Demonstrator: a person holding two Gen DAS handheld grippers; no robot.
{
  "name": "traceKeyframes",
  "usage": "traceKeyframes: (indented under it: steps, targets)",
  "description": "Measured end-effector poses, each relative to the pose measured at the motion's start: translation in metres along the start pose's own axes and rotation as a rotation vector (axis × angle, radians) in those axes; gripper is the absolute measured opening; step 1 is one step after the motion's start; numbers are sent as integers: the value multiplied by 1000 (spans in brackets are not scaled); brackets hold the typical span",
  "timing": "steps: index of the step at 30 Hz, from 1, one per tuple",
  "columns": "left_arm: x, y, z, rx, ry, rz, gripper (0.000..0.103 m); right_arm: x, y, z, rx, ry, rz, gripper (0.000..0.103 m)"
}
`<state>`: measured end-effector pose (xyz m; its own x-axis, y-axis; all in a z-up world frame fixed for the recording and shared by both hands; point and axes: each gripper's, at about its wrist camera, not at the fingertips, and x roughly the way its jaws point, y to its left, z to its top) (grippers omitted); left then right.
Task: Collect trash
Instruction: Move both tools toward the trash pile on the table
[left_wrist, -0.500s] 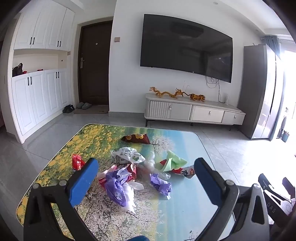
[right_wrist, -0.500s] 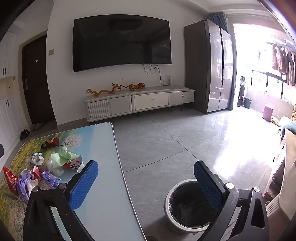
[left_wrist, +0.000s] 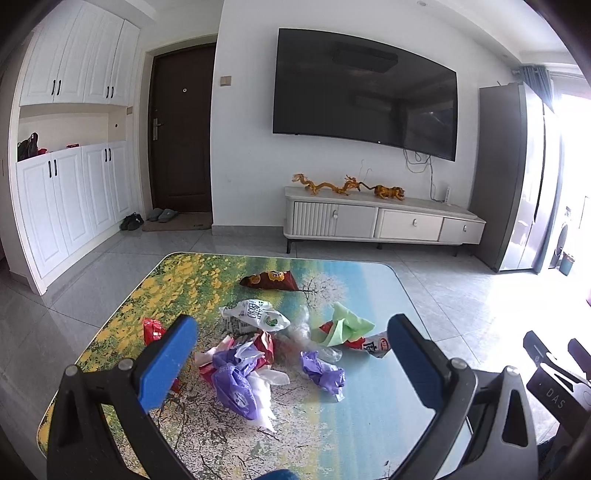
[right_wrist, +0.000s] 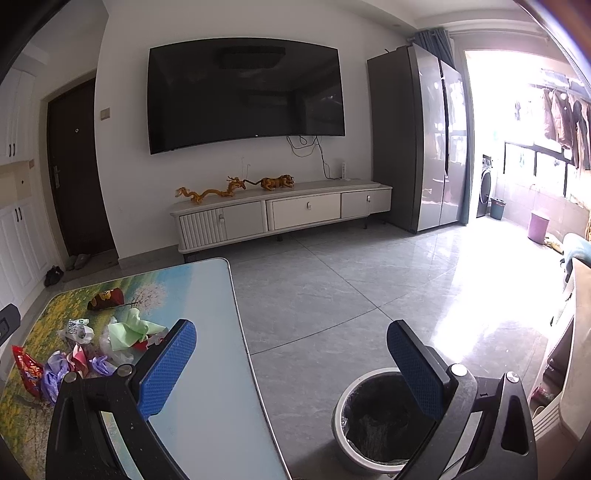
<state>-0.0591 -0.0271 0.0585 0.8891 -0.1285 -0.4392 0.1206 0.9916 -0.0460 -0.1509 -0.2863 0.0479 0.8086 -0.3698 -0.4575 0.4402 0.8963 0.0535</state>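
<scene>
Crumpling hides most print on the wrappers (left_wrist: 258, 354), a heap of purple, white, red and green plastic mid-worktop (left_wrist: 369, 417). The left gripper (left_wrist: 291, 354) hovers above it, fingers wide apart and empty, the heap showing between them. The right gripper (right_wrist: 291, 365), equally spread and empty, frames bare floor; its right finger partly covers the black-lined trash bin (right_wrist: 373, 417).

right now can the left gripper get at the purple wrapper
Probably yes: the left gripper is open, the purple wrapper lies on top of the pile on the table between its fingers, nothing covering it.
</scene>
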Motion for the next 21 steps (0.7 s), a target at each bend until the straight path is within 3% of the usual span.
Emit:
traceKeyframes:
  steps: [13,21]
  targets:
    - [-23,2,5,7,-17,-16,103,-17,1,1,17,-33,42,103]
    - [-31,9,5,-1,-17,-35,103,-22,-1,4,13,3,34,103]
